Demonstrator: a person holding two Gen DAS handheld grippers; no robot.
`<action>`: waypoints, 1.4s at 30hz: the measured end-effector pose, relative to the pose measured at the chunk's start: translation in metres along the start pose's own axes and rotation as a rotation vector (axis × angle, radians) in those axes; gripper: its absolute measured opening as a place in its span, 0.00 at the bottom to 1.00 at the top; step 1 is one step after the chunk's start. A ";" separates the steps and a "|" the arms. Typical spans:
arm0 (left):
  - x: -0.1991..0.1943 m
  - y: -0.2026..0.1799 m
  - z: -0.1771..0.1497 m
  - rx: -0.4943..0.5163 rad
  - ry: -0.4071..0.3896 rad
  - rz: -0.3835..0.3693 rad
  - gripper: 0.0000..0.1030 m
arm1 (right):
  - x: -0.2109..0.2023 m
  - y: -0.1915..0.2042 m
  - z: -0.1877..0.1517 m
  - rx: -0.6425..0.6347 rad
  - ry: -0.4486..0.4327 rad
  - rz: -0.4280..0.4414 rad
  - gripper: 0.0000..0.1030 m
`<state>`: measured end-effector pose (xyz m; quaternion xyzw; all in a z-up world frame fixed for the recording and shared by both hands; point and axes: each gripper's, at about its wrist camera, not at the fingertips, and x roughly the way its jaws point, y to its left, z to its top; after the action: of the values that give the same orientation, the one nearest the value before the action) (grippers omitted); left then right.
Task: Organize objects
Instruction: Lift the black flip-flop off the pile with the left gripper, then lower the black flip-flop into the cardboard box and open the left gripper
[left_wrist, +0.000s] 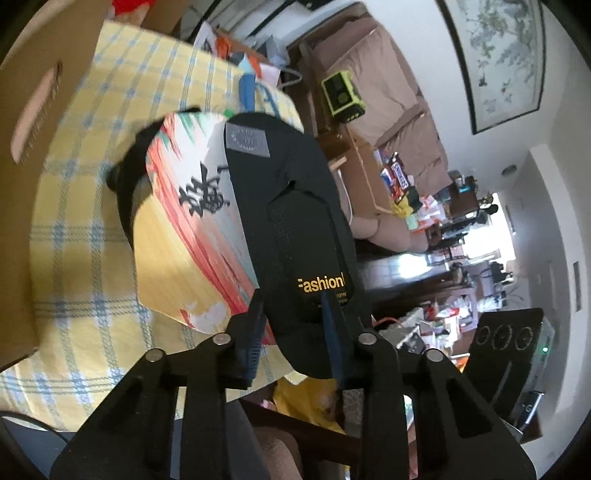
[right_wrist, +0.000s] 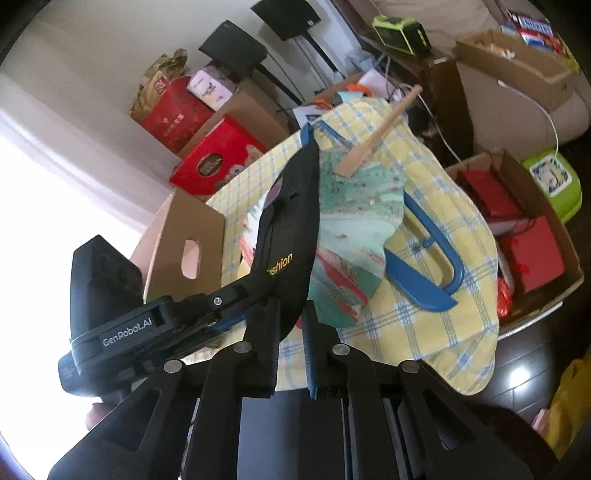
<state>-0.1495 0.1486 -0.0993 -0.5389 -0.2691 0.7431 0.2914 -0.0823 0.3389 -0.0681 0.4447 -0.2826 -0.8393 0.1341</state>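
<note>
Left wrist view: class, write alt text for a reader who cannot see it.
The left gripper holds a black pouch printed "Fashion", its jaws shut on the lower end. Behind it a colourful printed sheet lies above a yellow checked cloth, with a cardboard box at left.

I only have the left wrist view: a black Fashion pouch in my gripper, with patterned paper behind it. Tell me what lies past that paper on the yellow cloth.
Observer: A wooden stick lies across the far end of the patterned sheet.
Operator: Report what's to the right of the sheet.
Observer: A blue handled tool lies on the yellow checked cloth, right beside the sheet.
Operator: Now tell me what's beyond the cloth on that side.
Observer: An open cardboard box sits there, lower down, with red packages inside.
</note>
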 end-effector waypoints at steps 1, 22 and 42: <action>-0.003 -0.003 0.000 0.011 -0.012 0.002 0.25 | -0.002 0.003 0.000 -0.015 -0.009 -0.008 0.11; -0.125 -0.003 -0.013 0.027 -0.326 0.062 0.22 | 0.007 0.112 0.013 -0.274 0.009 0.110 0.12; -0.223 0.117 -0.024 -0.282 -0.617 0.154 0.22 | 0.123 0.261 -0.016 -0.558 0.274 0.221 0.13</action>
<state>-0.0877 -0.0904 -0.0457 -0.3427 -0.4030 0.8463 0.0622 -0.1463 0.0646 -0.0032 0.4664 -0.0676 -0.7970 0.3777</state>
